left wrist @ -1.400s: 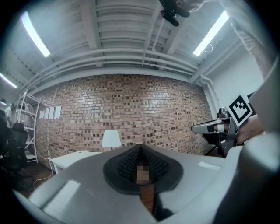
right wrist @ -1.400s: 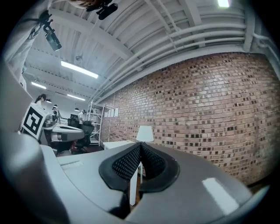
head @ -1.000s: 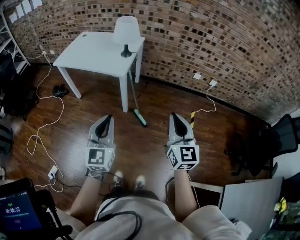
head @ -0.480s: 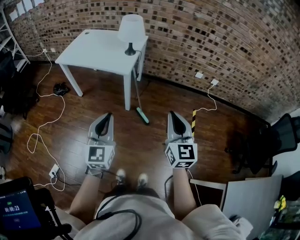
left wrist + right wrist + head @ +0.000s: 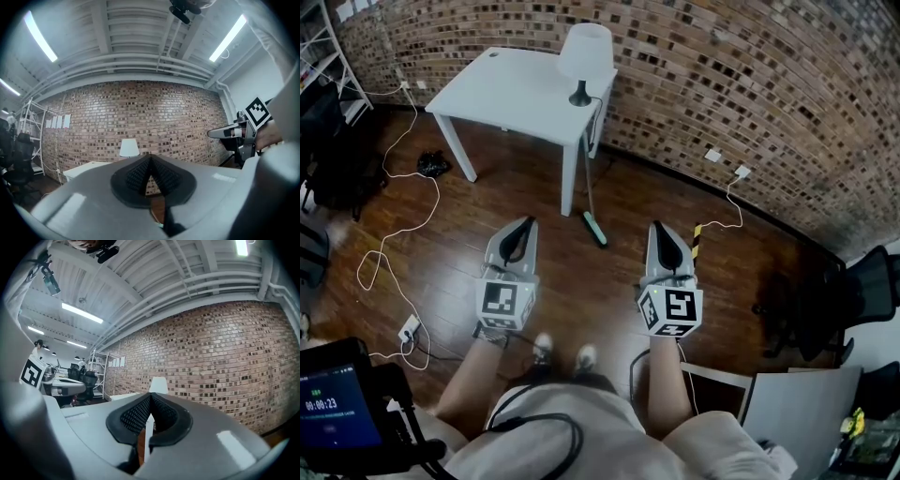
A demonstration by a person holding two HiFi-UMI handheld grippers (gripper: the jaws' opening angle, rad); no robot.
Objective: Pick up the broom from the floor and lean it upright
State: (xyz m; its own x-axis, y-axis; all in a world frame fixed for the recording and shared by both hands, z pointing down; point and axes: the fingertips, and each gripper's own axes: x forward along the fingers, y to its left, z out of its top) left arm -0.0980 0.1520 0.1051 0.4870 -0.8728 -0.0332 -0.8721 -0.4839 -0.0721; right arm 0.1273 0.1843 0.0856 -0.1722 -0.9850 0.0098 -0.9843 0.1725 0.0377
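Observation:
The broom (image 5: pixel 587 183) stands tilted against the white table (image 5: pixel 506 89). Its thin handle rests by the table's front right leg and its green head (image 5: pixel 594 228) is on the wooden floor. My left gripper (image 5: pixel 525 225) is held level over the floor, to the left of the broom head and apart from it. Its jaws are shut with nothing between them (image 5: pixel 149 161). My right gripper (image 5: pixel 658 229) is level to the right of the broom head, also shut and empty (image 5: pixel 150 399). Neither gripper touches the broom.
A white lamp (image 5: pixel 585 52) stands on the table's corner by the brick wall. White cables (image 5: pixel 394 234) and a power strip (image 5: pixel 408 330) lie on the floor at left. A black-and-yellow striped piece (image 5: pixel 696 239) is beside the right gripper. An office chair (image 5: pixel 853 300) and a white panel (image 5: pixel 787 412) are at right.
Both grippers have drifted slightly to the right, side by side, and the head view has shifted with them. The broom still leans on the table. Both jaws stay shut.

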